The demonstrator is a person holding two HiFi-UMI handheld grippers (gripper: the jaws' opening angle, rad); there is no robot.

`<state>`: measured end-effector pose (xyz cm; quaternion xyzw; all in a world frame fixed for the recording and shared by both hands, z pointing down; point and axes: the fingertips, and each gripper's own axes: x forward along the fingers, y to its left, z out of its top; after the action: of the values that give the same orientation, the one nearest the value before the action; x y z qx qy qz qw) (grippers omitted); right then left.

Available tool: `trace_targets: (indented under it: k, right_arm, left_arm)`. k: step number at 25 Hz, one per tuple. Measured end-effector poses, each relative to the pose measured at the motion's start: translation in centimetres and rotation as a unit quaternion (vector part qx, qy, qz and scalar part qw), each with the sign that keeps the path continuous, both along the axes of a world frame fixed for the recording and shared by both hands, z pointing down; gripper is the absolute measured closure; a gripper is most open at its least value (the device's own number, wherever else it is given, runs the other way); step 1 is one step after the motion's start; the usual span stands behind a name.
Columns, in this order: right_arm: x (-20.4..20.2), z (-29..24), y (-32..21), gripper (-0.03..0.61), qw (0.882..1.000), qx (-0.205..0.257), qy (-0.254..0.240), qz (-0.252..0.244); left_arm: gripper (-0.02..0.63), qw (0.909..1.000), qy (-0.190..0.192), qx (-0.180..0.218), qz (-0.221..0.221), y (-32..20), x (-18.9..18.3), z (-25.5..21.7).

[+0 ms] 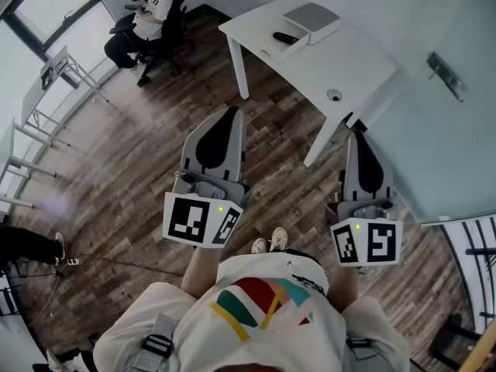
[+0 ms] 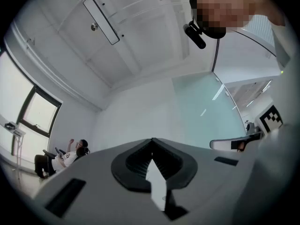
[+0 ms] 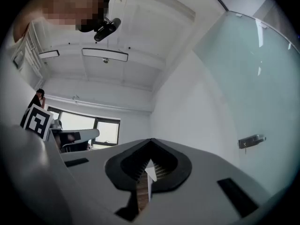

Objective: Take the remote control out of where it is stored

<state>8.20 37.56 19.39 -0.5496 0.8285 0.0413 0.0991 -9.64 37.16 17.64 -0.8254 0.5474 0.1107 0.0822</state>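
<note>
A small black remote control lies on the white table at the far side, right beside a flat grey box. Both grippers are held well short of the table, over the wooden floor. My left gripper is shut, its jaws meeting at the tip with nothing between them. My right gripper stands near the table's front leg, also shut and empty. Both gripper views look up at ceiling and walls, so neither shows the remote.
A frosted glass wall with a metal handle runs along the right. A person sits in an office chair at the back left. White desks line the left windows. Another person's legs show at far left.
</note>
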Motion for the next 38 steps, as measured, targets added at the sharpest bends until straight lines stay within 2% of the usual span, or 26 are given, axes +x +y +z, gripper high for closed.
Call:
trace_targets:
  k: [6,12,26,38]
  right_arm:
    - [0.9,-0.1,-0.4,0.578,1.000,0.005,-0.007,-0.001]
    - [1.0,-0.1,-1.2,0.578,1.000,0.016,0.016,0.000]
    - [3.9,1.6,-2.9,0.578,1.000,0.001,-0.006,-0.021]
    - [4.0,2.6,-3.8,0.578,0.999,-0.013,-0.008,-0.050]
  left_arm:
    - [0.606,1.0000,-0.005,0.003,0.001,-0.3,0.9,-0.1]
    - [0.606,1.0000,-0.006,-0.005,-0.006,-1.2,1.1,0.4]
    - [0.606,0.9991,-0.022,0.008,-0.035,-2.3,2.6,0.4]
    - [0.606,0.9981,-0.025,0.002,-0.057,-2.7,2.9,0.8]
